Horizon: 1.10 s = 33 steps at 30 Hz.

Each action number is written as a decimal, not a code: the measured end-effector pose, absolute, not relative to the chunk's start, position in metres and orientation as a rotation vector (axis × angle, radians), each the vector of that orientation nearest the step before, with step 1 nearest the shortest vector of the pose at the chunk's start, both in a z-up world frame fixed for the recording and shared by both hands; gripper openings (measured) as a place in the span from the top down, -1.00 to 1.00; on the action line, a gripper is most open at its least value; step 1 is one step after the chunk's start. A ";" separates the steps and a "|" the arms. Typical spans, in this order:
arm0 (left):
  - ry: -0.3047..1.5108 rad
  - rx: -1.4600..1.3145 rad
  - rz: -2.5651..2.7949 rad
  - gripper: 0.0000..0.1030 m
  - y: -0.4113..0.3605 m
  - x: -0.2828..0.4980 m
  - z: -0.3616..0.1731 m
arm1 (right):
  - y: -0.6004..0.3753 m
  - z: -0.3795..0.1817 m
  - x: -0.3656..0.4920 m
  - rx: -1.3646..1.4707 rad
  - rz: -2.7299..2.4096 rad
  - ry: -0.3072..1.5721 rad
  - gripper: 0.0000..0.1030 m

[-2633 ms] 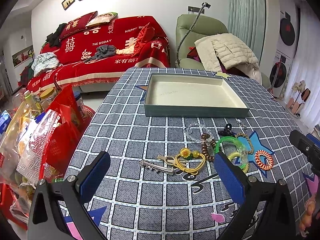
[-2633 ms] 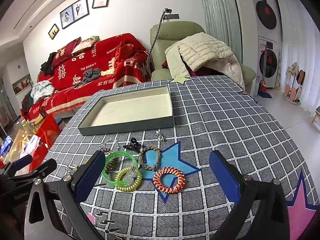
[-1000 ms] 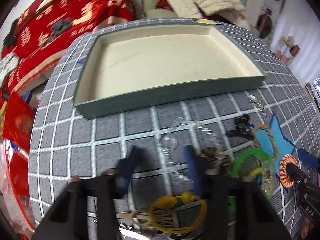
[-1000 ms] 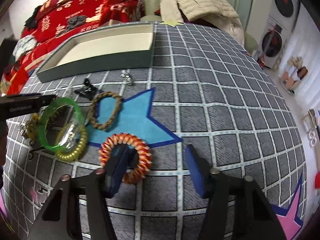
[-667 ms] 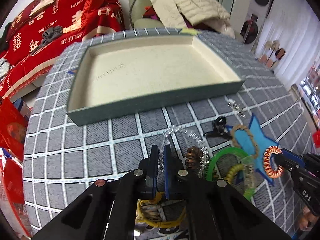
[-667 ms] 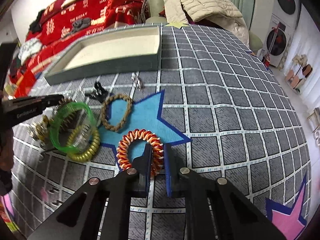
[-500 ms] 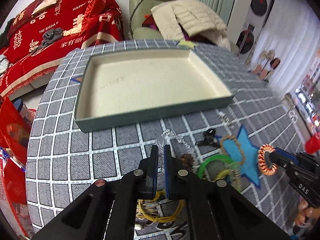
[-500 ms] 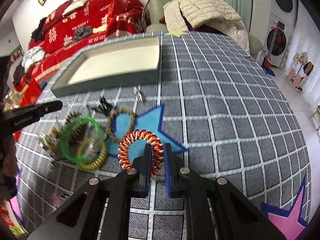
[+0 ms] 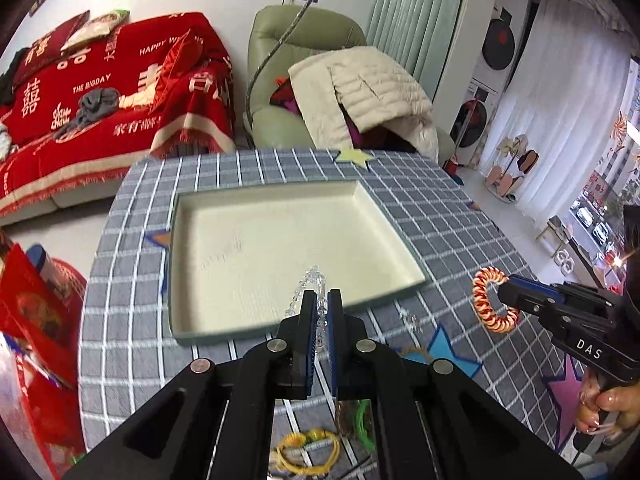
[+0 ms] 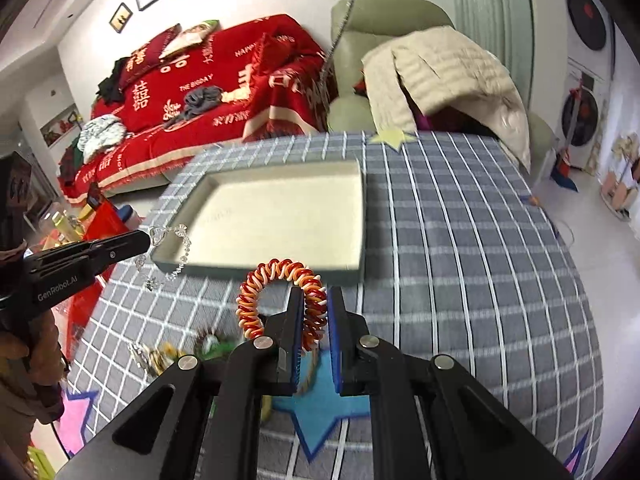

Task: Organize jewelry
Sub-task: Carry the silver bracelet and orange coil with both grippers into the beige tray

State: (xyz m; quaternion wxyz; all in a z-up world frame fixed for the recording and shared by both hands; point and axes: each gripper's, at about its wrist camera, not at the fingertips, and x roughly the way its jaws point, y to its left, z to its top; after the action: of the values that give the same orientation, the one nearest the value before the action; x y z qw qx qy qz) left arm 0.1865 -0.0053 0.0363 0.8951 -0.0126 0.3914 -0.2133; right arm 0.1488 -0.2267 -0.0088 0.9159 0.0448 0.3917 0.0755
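Note:
My left gripper (image 9: 322, 300) is shut on a clear bead bracelet (image 9: 308, 280) and holds it in the air just before the near wall of the empty green tray (image 9: 416, 258). My right gripper (image 10: 316, 300) is shut on an orange-and-white coil hair tie (image 10: 256, 300), lifted above the table in front of the tray (image 10: 363, 236). The left gripper (image 10: 146, 240) with the dangling bracelet (image 10: 176, 256) also shows in the right wrist view, and the right gripper (image 9: 505, 291) with the coil tie (image 9: 486, 304) in the left wrist view.
Left on the checked tablecloth (image 9: 120, 320) are a yellow hair tie (image 9: 304, 450), a green bangle (image 9: 362, 420), a small clip (image 9: 412, 318) and a braided ring (image 10: 312, 364). Red bags (image 9: 36, 320) stand left of the table. A sofa and an armchair are behind.
Both grippers closed on their pieces, lifted them off the table and moved toward the tray. The other jewelry stayed on the cloth.

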 end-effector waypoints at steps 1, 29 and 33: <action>0.807 -0.024 -0.438 0.49 -0.006 0.190 0.039 | -0.225 -0.004 0.155 0.089 0.164 0.801 0.75; 0.964 0.061 -0.252 0.49 -0.018 0.353 -0.059 | -0.203 -0.083 0.342 0.147 0.156 0.941 0.75; 0.972 0.153 -0.167 0.49 -0.017 0.354 -0.074 | -0.206 -0.100 0.347 0.152 0.135 0.967 0.75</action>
State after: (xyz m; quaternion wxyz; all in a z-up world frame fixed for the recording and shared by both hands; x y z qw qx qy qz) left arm 0.3540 -0.0173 -0.0736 0.8781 0.0734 0.4660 -0.0800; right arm 0.3466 -0.2058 -0.1001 0.8803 0.0730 0.4643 0.0649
